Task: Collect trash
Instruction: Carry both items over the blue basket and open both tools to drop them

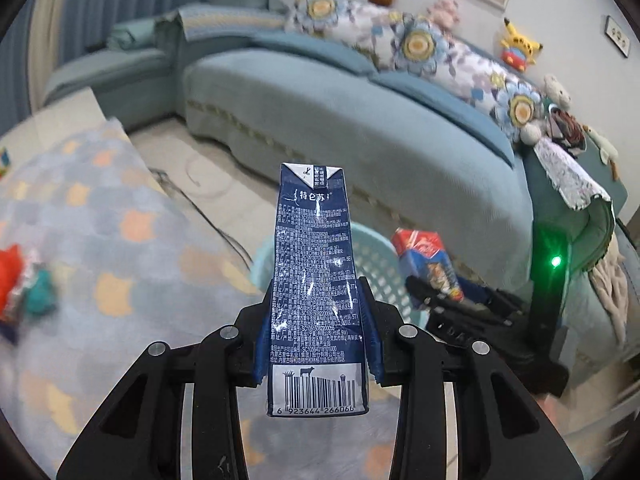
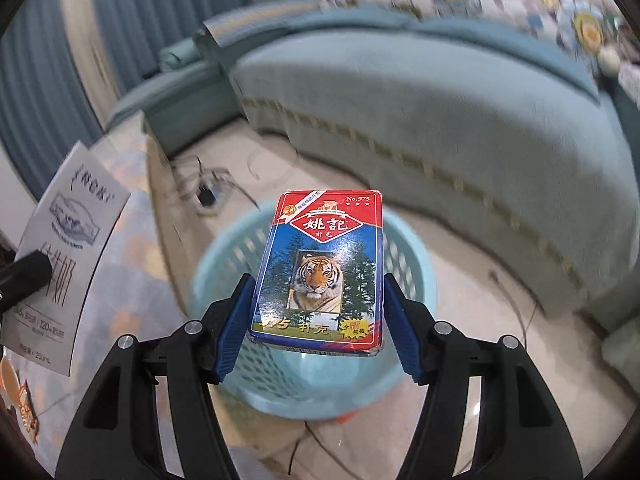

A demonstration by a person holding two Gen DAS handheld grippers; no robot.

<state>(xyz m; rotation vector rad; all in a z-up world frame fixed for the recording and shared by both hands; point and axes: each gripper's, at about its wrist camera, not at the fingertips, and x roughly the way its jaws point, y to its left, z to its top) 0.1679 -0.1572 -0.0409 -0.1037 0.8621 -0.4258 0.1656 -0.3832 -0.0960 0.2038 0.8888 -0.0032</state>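
The left gripper [image 1: 318, 320] has its jaws squeezed tight on a blue milk carton [image 1: 316, 280], held up in the air near the basket [image 1: 374, 264]; the right gripper [image 2: 318, 320] has its jaws pressed on both sides of a card box [image 2: 324, 268] with a tiger on it, right over the open basket [image 2: 408, 264]; the milk carton is flat and shiny, so it might slip or tip out too soon and land on the floor; it is off to the side, so letting go now could miss; I count two grippers, one carton, one card box, one basket, and a few bright wrappers [image 1: 22, 284] on the table [image 1: 120, 240]
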